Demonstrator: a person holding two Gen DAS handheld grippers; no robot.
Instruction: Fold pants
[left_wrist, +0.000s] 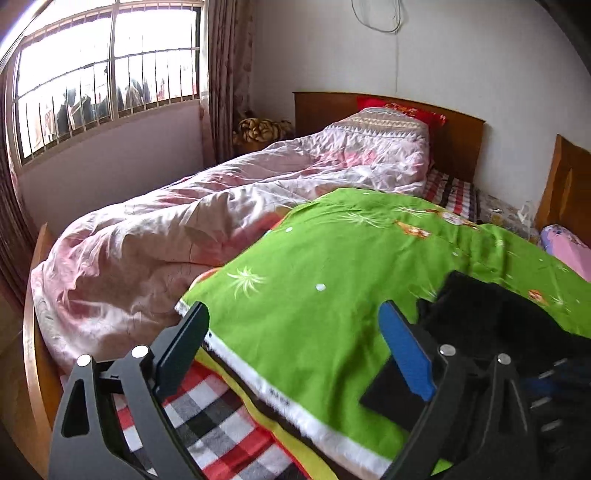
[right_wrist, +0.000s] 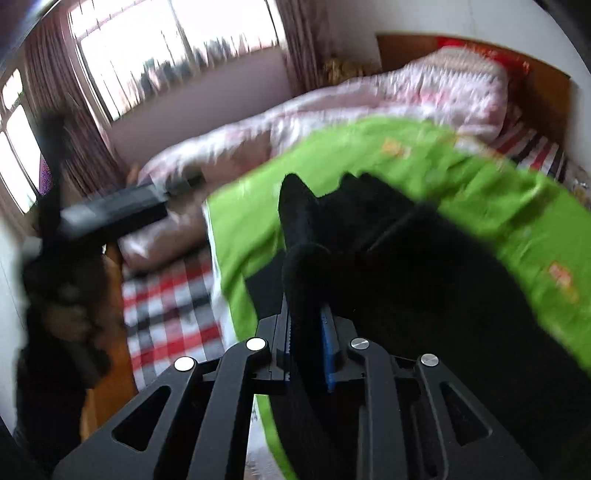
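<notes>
On the green sheet (left_wrist: 325, 295) spread over the bed lay the black pants (left_wrist: 491, 314), bunched toward the right and partly cut off by the frame edge. The left gripper (left_wrist: 295, 332) hung above the sheet with its fingers spread wide and nothing between them. The right gripper (right_wrist: 310, 332) pinched a raised fold of the pants between nearly closed fingers, the cloth hiding the fingertips. Heavy blur smeared the right wrist view; the hand (right_wrist: 66, 317) at its left edge was hard to make out.
</notes>
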